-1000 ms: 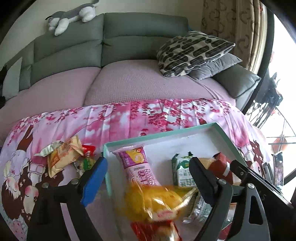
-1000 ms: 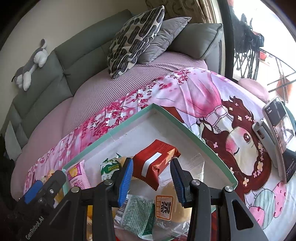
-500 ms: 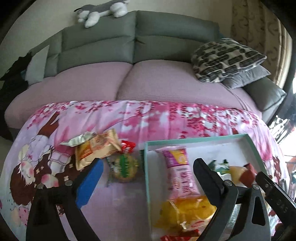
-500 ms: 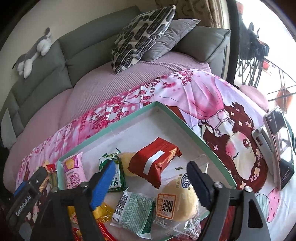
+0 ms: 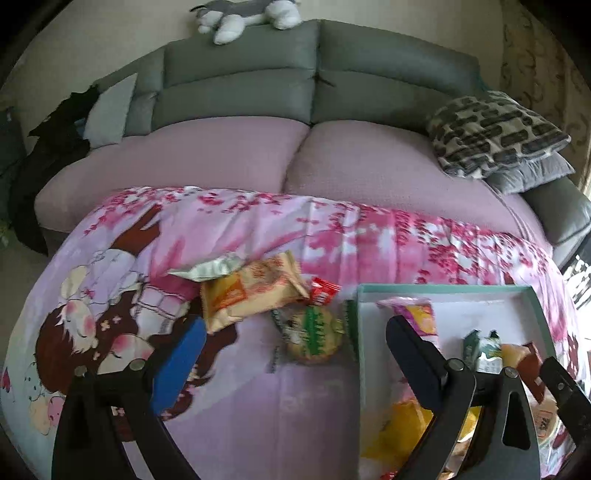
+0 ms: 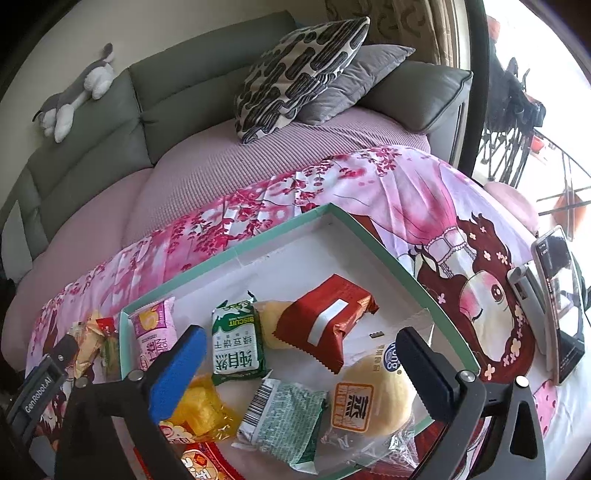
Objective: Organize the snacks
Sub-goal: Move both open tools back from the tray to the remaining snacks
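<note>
A teal-rimmed box [image 6: 384, 243] holds several snacks: a red pack [image 6: 325, 325], a green biscuit pack [image 6: 236, 343], a bun [image 6: 373, 398] and a pink pack [image 6: 153, 332]. My right gripper [image 6: 295, 373] is open and empty above them. My left gripper [image 5: 291, 354] is open and empty, left of the box rim [image 5: 358, 332]. Loose snacks lie on the pink cloth before it: an orange pack [image 5: 251, 291], a round green cookie pack [image 5: 312, 334], a small red pack [image 5: 323, 290] and a silver pack [image 5: 208, 267].
A phone [image 6: 559, 299] stands on a holder right of the box. A grey sofa [image 5: 317, 85] with patterned cushions [image 5: 495, 136] and a plush toy [image 5: 247, 14] lies behind the table. The left gripper shows in the right wrist view [image 6: 44, 376].
My right gripper let go of the red pack, which now lies in the box, and opened wide. My left gripper swung left from the box toward the loose snacks.
</note>
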Demonstrator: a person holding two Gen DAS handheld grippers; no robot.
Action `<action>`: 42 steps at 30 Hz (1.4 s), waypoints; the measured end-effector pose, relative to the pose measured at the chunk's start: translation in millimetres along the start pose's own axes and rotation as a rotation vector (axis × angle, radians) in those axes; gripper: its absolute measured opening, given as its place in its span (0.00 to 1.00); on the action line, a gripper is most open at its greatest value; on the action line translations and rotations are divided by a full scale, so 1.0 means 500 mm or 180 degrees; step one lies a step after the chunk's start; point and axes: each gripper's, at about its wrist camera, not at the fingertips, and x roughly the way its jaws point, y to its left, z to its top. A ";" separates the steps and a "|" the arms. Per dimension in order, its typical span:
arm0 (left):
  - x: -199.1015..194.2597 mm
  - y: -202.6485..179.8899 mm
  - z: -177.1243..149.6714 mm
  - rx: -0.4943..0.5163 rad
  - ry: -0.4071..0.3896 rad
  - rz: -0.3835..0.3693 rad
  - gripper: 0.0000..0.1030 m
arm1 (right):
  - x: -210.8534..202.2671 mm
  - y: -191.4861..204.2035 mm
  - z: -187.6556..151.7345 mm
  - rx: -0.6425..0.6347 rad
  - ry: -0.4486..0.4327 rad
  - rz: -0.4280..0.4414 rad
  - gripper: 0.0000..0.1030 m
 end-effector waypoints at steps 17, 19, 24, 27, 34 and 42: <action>-0.010 0.156 0.001 -0.0368 0.0022 0.0231 0.96 | -0.037 0.166 -0.026 -0.0448 -0.0075 0.0404 1.00; -0.012 0.182 0.000 -0.0460 0.0029 0.0244 0.96 | -0.038 0.197 -0.037 -0.0521 -0.0066 0.0473 1.00; -0.016 0.250 -0.003 -0.0634 0.0028 0.0365 0.96 | -0.031 0.277 -0.066 -0.0672 0.0052 0.0692 1.00; -0.014 0.287 -0.006 -0.0704 0.0045 0.0460 0.96 | -0.030 0.315 -0.085 -0.0761 0.0077 0.0762 1.00; -0.015 0.369 -0.019 -0.0917 0.0073 0.0609 0.96 | -0.006 0.384 -0.123 -0.0843 0.0238 0.1028 1.00; -0.002 0.423 -0.032 -0.1078 0.0124 0.0614 0.96 | 0.014 0.433 -0.152 -0.0949 0.0302 0.1147 1.00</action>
